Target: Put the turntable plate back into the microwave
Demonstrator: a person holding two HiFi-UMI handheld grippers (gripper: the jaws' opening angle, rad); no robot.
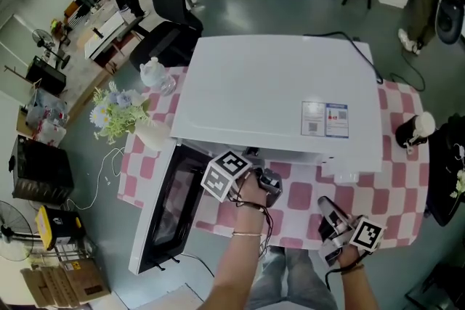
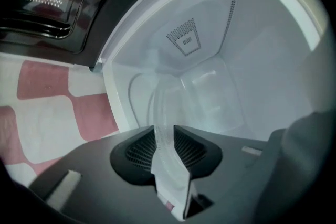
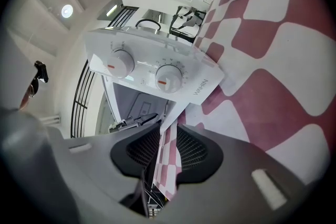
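Note:
The white microwave stands on a pink-and-white checked cloth, its door swung open to the left. My left gripper reaches into the mouth of the cavity. In the left gripper view the clear glass turntable plate lies inside the white cavity. Its near rim runs between the jaws of the left gripper, which stand open around it. My right gripper hovers over the cloth in front of the control panel, jaws a little apart with nothing between them.
A vase of flowers and a clear jar stand at the table's left end. A dark bottle with a pale cap sits at the right end. A black cable trails behind the microwave. An office chair stands beyond.

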